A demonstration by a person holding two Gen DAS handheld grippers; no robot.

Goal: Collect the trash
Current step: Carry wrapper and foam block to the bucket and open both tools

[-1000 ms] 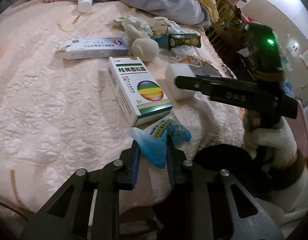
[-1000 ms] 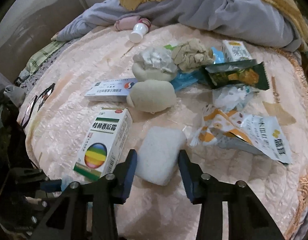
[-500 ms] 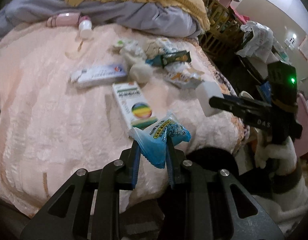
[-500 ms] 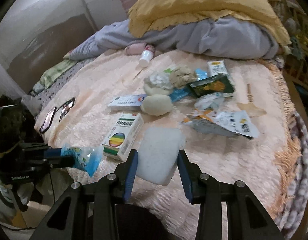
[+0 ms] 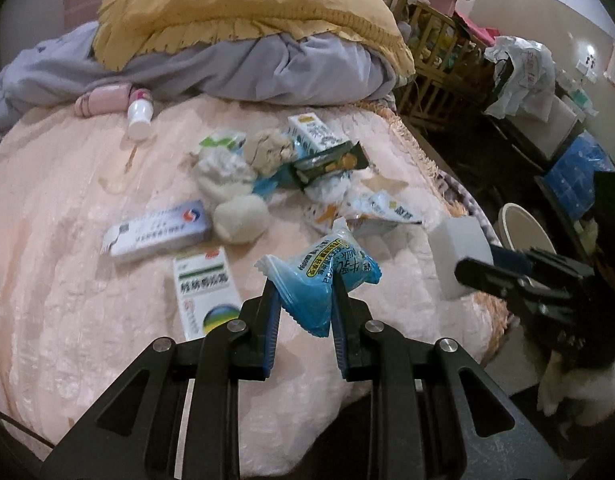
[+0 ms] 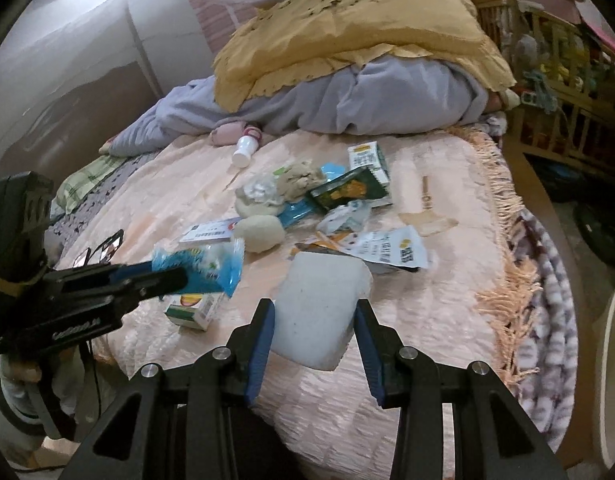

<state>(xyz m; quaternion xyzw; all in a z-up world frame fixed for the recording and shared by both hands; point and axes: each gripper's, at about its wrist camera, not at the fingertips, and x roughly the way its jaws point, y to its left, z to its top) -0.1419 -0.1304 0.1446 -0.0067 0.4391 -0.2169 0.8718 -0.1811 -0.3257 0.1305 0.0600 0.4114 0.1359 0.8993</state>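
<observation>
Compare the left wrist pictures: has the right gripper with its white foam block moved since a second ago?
Yes. The right gripper has carried the white foam block off the bedspread, out past the bed's right edge.

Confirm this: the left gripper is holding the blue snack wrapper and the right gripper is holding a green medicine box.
Not quite. The left gripper does hold the blue snack wrapper, but the right gripper holds a white foam block, as the right wrist view shows. The green medicine box lies on the bed.
</observation>
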